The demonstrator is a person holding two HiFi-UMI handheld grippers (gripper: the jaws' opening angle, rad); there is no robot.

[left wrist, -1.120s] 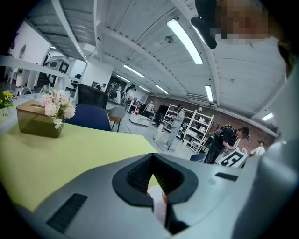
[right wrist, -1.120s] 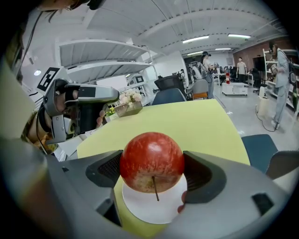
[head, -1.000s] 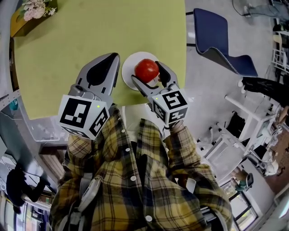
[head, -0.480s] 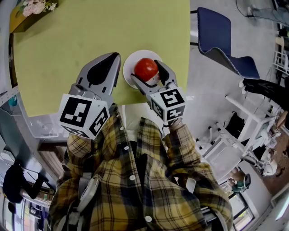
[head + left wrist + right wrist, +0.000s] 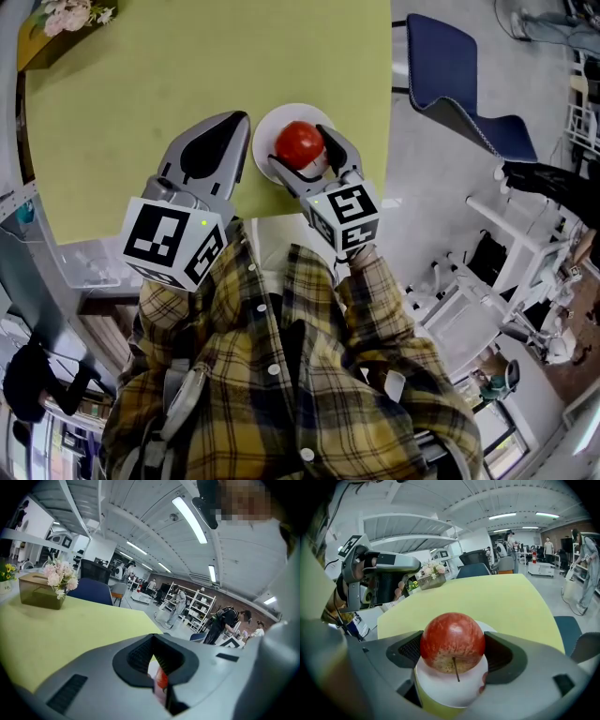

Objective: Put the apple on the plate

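One yellow-green table point(image 5: 141, 94): plate point(image 5: 265, 139), apple point(image 5: 300, 143) near edge; blue chair point(image 5: 459, 75) beside.

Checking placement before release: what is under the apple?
The white plate sits under the apple, which the right hand-held gripper grips. The apple's bulk hides whether it touches the plate.

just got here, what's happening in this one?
A person in a plaid shirt is working two handheld tools over a yellow-green table. The right tool is closed on a red apple, holding it right over the white plate near the table's edge. Whether the apple rests on the plate can't be told. The left tool is shut and empty, beside the plate.
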